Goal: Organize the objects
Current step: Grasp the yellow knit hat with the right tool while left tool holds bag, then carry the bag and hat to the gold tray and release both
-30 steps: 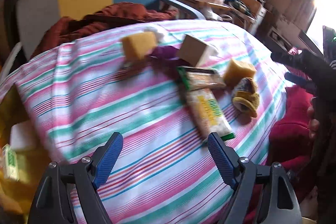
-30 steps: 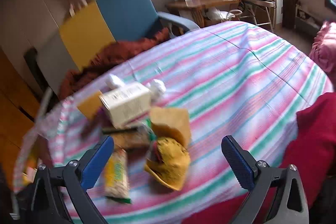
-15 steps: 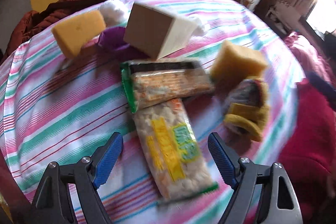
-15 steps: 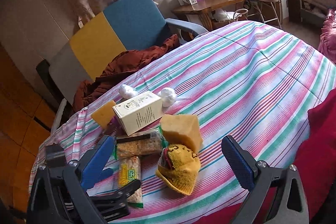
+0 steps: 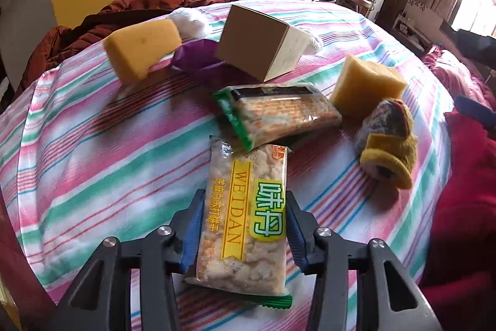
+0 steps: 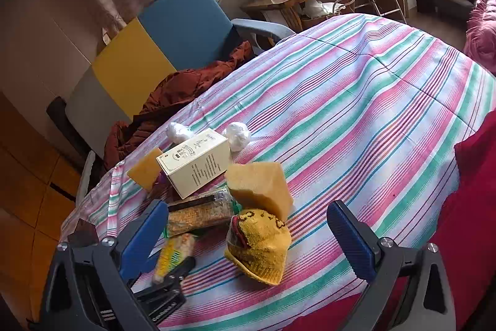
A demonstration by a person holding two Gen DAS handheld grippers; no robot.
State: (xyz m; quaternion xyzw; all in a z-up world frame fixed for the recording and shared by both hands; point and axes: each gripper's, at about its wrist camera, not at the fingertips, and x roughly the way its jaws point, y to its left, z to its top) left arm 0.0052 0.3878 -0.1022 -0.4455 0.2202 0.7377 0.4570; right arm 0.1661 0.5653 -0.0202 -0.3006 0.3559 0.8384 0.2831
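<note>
Left tool (image 5: 245,233) just closed, clamped on biscuit packet (image 5: 245,225) mid-length — light, crinkly, brittle inside; right tool (image 6: 248,234) spread apart — idle.

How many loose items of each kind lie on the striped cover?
Yellow sponges: 2
Snack packets: 2
Cardboard box: 1
White wads: 2
Purple wrapper: 1
Knitted yellow hat: 1
Total: 9
</note>
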